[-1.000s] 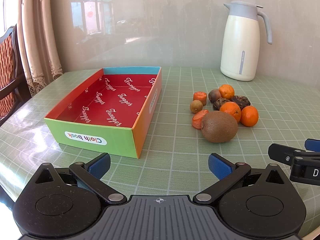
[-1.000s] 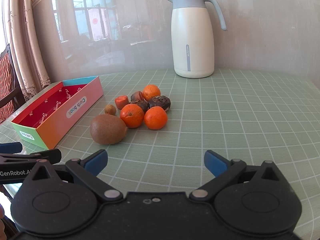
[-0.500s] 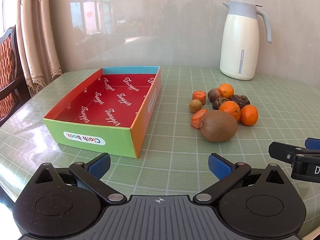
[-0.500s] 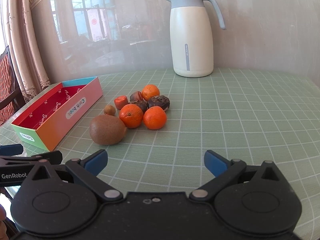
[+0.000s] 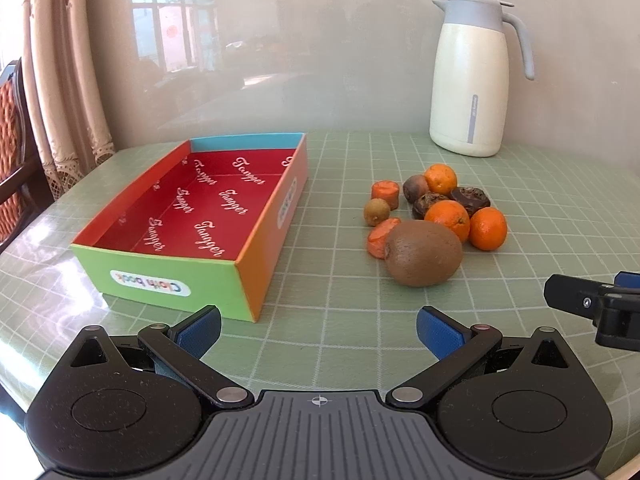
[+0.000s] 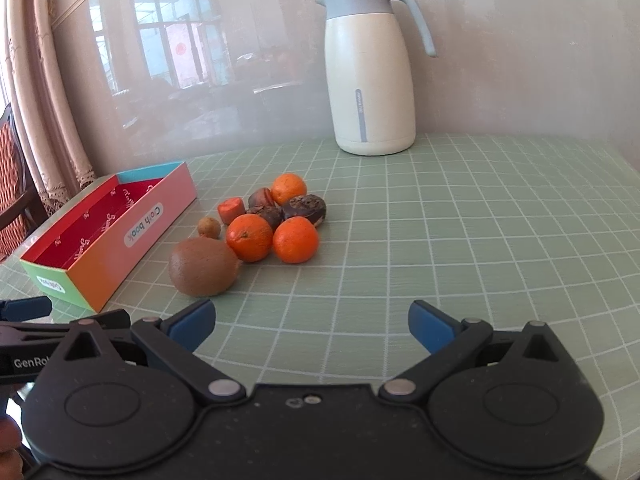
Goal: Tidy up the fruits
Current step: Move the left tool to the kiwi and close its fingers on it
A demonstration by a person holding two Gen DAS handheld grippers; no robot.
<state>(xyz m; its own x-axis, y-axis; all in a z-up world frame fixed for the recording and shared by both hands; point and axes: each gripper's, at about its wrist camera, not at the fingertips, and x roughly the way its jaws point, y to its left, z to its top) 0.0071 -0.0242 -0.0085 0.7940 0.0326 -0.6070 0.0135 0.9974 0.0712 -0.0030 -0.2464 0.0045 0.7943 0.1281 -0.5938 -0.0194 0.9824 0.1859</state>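
Brown fuzzy kiwi (image 5: 424, 253), 3 oranges (image 5: 447, 219) behind

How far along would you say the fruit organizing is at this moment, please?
Nothing looks done: the colourful cardboard box with the red lining holds no fruit. Nothing is in hand either; the left gripper and right gripper are both open, short of the pile. All of it is left: the big brown kiwi, the orange mandarins and the small dark fruits sit on the green checked tablecloth.
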